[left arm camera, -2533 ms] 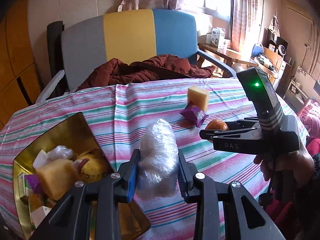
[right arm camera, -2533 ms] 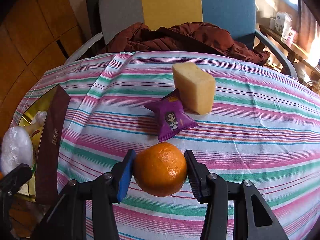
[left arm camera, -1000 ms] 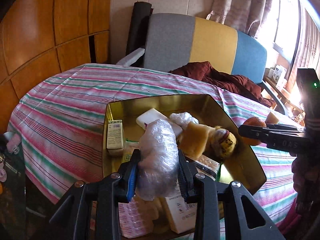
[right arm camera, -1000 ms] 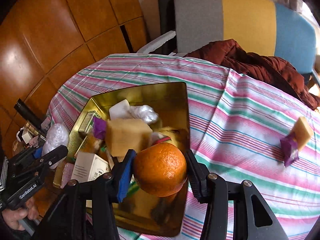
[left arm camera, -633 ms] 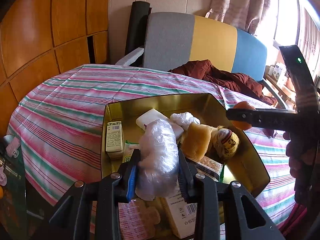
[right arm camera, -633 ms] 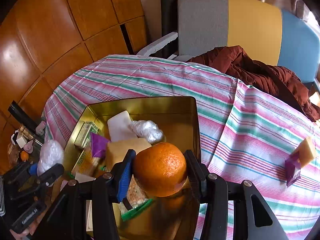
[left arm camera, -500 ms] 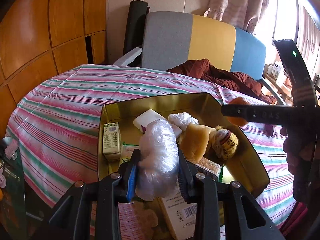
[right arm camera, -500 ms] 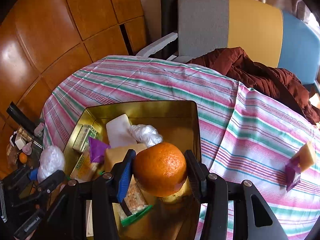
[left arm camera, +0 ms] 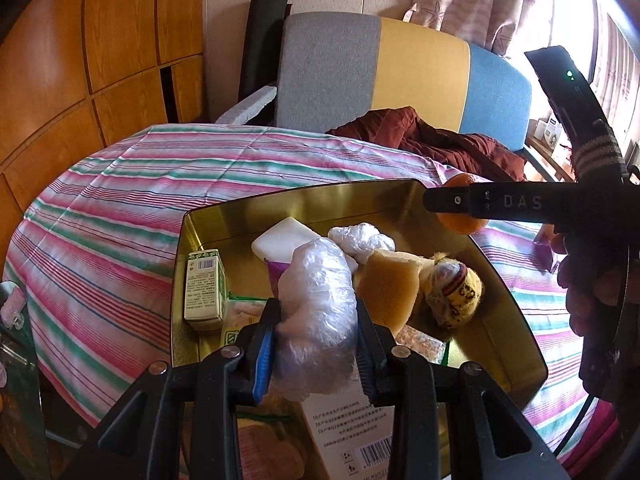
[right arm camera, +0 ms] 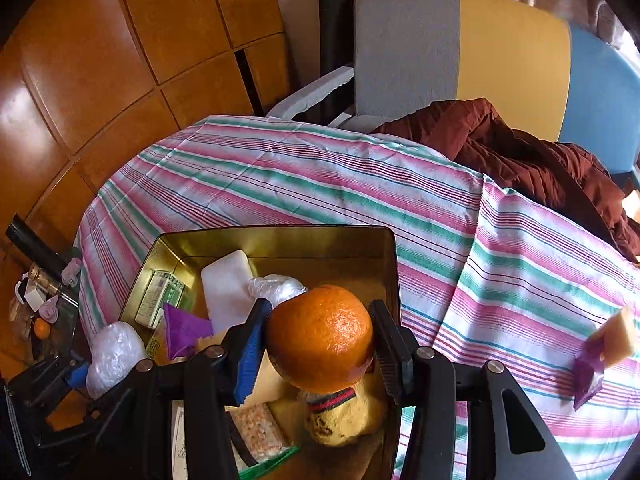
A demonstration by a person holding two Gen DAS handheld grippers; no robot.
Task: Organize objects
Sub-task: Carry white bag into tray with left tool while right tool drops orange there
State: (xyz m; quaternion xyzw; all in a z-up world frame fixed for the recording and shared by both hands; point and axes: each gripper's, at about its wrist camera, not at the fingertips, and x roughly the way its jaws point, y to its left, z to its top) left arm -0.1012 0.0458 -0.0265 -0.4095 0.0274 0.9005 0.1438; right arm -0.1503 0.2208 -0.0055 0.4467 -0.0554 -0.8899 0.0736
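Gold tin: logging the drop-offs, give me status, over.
Left gripper shut on plastic-wrapped bundle, right gripper shut on orange. Both over the gold tin. Tin crowded, little bare floor.

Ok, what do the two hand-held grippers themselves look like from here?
Both are black plastic clamps with silver screw heads. On the left hand-held gripper and the right hand-held gripper, one pad is blue and the other black and ribbed. Seen side-on, the right one reads "DAS", with a green light and a thin black cable.
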